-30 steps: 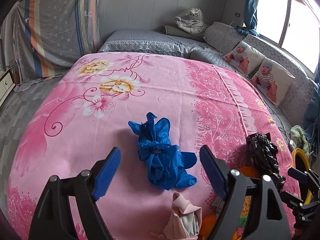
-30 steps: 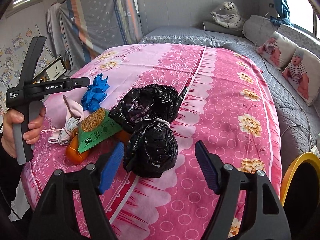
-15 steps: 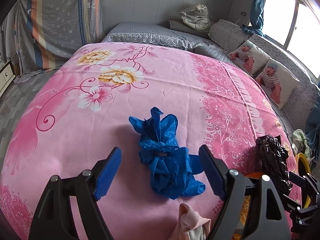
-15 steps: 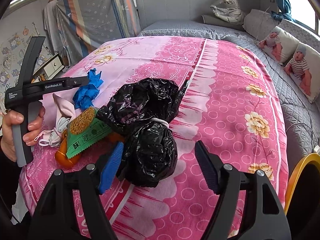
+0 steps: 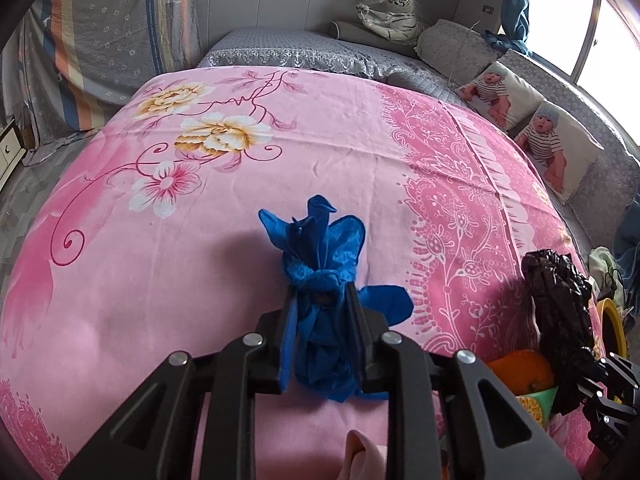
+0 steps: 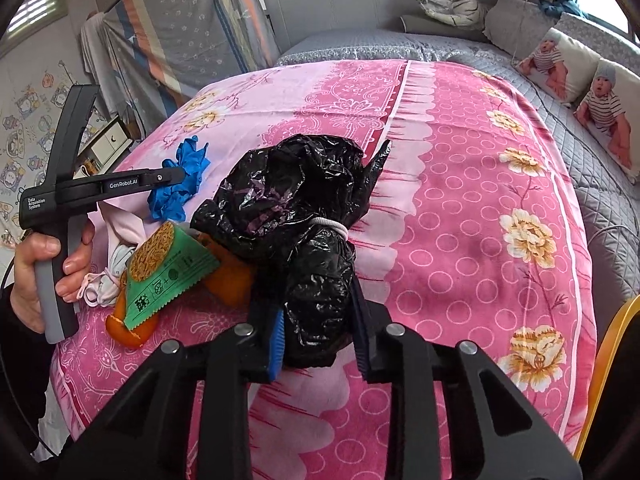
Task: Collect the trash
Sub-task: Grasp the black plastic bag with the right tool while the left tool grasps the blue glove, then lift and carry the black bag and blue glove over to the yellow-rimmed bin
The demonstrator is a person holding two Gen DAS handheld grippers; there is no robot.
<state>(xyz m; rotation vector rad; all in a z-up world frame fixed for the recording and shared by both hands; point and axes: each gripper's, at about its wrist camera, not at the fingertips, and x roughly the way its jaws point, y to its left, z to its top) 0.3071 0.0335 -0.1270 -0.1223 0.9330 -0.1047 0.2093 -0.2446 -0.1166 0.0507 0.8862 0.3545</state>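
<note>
The left tool point(image 5: 320, 312) sits at the lower centre of its view, its two fingers pressed in on one bundle of blue gloves point(image 5: 320, 264), which lies on the pink bedspread point(image 5: 200, 260) in the middle of the frame, its loose cuffs fanning upward past the fingertips. The right tool point(image 6: 318, 316), likewise at lower centre of its own view, pinches one knotted black trash bag point(image 6: 304, 216), tied round its waist with a pale band and resting on the bedspread's darker pink half. Left of the bag lies a small heap: one green snack wrapper point(image 6: 168, 276) with a sawtooth edge, one orange wrapper point(image 6: 132, 328) beneath it, and one pale pink and white crumpled mask point(image 6: 112, 268) at the heap's left edge. At the far left of that frame one hand point(image 6: 44, 272) grips the left tool's handle. Two baby-print cushions point(image 6: 580, 84) line the upper right, one plush tiger point(image 6: 448, 0) sits at the top, and a yellow rim point(image 6: 608, 360) curves along the lower right edge.
</note>
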